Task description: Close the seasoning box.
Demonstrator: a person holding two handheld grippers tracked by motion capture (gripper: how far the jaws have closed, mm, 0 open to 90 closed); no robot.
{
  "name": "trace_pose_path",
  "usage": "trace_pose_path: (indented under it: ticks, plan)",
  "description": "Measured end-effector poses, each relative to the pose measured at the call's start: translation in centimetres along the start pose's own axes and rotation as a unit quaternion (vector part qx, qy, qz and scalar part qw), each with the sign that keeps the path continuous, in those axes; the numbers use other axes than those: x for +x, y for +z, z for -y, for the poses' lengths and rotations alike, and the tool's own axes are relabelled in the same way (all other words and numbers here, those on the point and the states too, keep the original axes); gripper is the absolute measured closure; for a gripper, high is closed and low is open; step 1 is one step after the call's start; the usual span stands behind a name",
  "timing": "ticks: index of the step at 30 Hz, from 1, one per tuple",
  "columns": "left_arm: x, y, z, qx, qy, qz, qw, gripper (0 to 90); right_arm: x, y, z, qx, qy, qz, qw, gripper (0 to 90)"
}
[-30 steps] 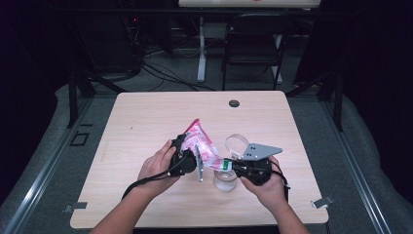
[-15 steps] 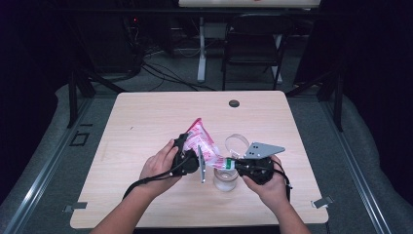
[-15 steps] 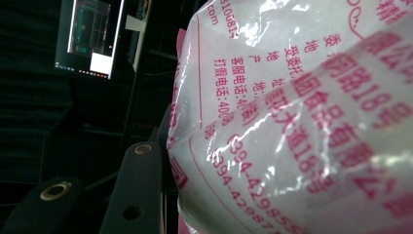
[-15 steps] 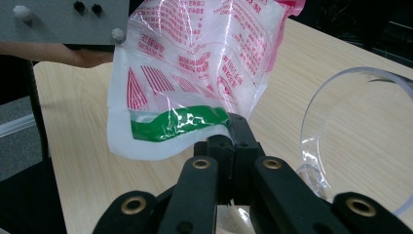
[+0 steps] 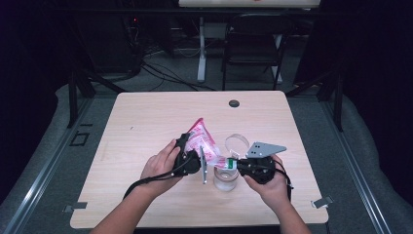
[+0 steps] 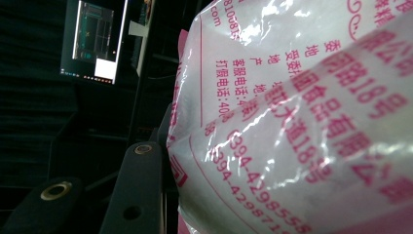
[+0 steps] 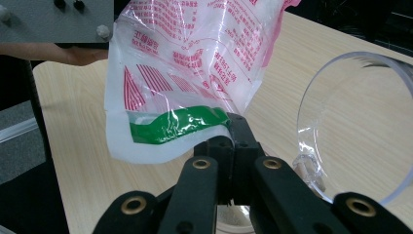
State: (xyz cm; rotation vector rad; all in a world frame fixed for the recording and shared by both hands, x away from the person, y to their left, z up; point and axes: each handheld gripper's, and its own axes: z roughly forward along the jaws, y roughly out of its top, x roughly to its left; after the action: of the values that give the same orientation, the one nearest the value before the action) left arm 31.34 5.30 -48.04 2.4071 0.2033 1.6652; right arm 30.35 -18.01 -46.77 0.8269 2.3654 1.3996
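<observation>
Two handheld grippers hold a printed plastic bag (image 5: pixel 202 142) above a clear cup (image 5: pixel 226 178) at the near middle of the table (image 5: pixel 146 122). Right gripper (image 7: pixel 233 127): jaws pressed together, pinching the bag's lower edge just beside its green band; the bag rises up and away from the fingertips, and a clear lid (image 7: pixel 355 126) lies on the table to one side of them. Left gripper (image 5: pixel 190 158): the bag (image 6: pixel 302 122) lies against the inner face of the one finger (image 6: pixel 139 190) that shows and hides the other, so a pinch is likely from the high view but cannot be confirmed. The cup sits below and between the two sets of fingertips.

Handling, as judged: the bag is thin, glossy film, soft and crinkled, with pale contents that sag toward the held corner; it is light, slippery and easily torn. Hold is best taken on the flat sealed edges, gripped firmly near a corner, not on the bulging middle, where film slides. The cup appears light and rigid, liable to tip if the bag drags on its rim.
</observation>
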Motion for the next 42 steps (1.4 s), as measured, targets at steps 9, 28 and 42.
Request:
trace_pose_path:
  ticks: [9,28,42]
  plan:
    - [-0.1,0.0,-0.2,0.0,0.005,0.001,1.0,60.3,-0.2,0.1,0.3,0.004,0.009,0.0,1.0,90.0]
    - [-0.2,0.0,-0.4,-0.005,0.008,-0.005,0.9999,60.6,-0.5,0.4,0.8,0.013,0.014,0.001,0.9998,90.0]
    - [-0.3,0.0,-0.6,-0.008,0.009,-0.008,0.9999,60.8,-0.8,0.7,1.2,0.019,0.021,0.002,0.9996,90.0]
